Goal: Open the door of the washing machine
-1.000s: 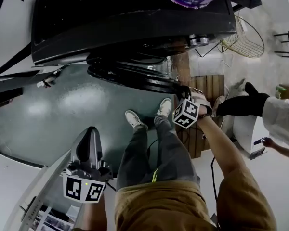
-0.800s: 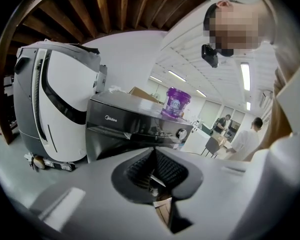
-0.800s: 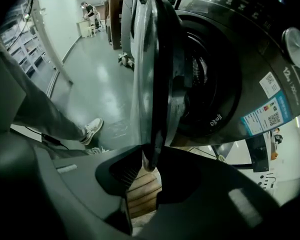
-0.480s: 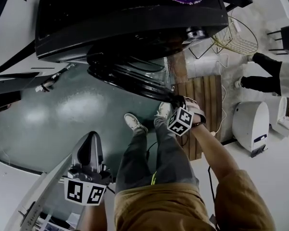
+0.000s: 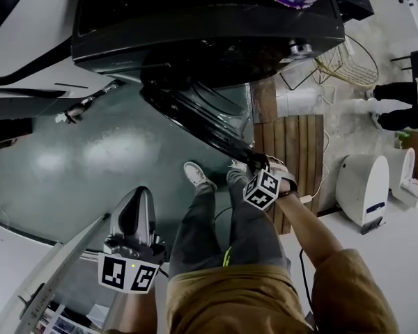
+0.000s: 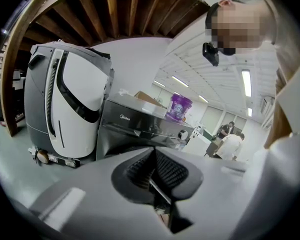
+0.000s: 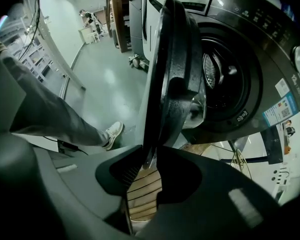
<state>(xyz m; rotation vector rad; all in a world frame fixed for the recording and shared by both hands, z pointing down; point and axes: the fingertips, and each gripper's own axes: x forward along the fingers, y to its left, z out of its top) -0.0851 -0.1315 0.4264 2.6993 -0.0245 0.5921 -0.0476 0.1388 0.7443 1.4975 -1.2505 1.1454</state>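
The name "Midea" is on the front of the dark washing machine point(image 6: 125, 129). The words on the purple jug point(image 6: 179, 108) are too small to read.

Glossy dark plastic door point(image 7: 172, 59), slatted wooden platform point(image 5: 292, 145), smooth shiny floor point(image 5: 90, 158).

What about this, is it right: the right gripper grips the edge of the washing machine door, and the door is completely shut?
Not quite. The door is not shut: it stands well out from the washing machine, with the drum opening exposed, as the right gripper view shows. The right gripper does grip the door's edge.
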